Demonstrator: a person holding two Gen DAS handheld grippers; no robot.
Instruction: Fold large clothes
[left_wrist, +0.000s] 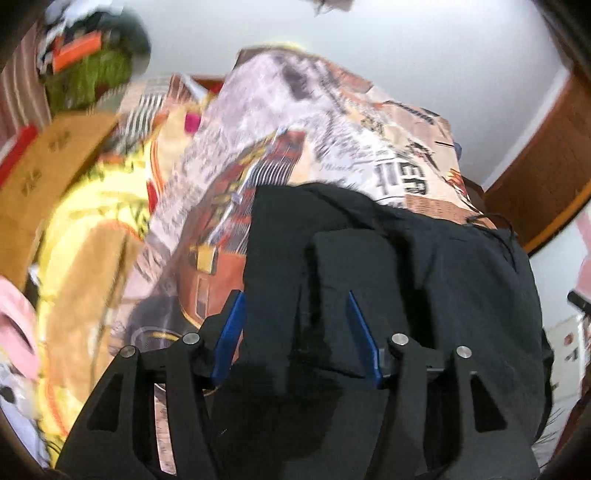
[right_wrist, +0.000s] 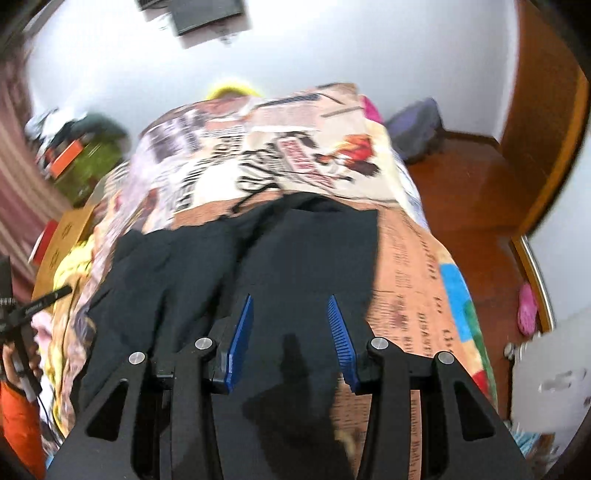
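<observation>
Black cloth, a large dark garment (left_wrist: 424, 258), lies spread over a bed covered by a printed bedspread (left_wrist: 332, 122) of newspaper-style patterns. In the left wrist view the left gripper (left_wrist: 295, 306) hangs over the garment with its blue-padded jaws apart, cloth showing in the gap but not pinched by either pad. Beside the bed on the left lie a yellow blanket (left_wrist: 92, 206), a brown cardboard box (left_wrist: 48, 162) and a blurred green heap (left_wrist: 92, 77); a wooden door frame (left_wrist: 546, 166) stands at the right. In the right wrist view the right gripper (right_wrist: 291, 325) is over the same garment (right_wrist: 295, 251), jaws parted with the flat cloth under them, neither pad visibly pressing it. Only this view shows the wooden floor (right_wrist: 469, 192) right of the bed, a purple bag (right_wrist: 417, 129) against the wall, a pink thing (right_wrist: 528, 306) on the floor and a hand (right_wrist: 18, 362) holding the other gripper's handle at the left edge.
</observation>
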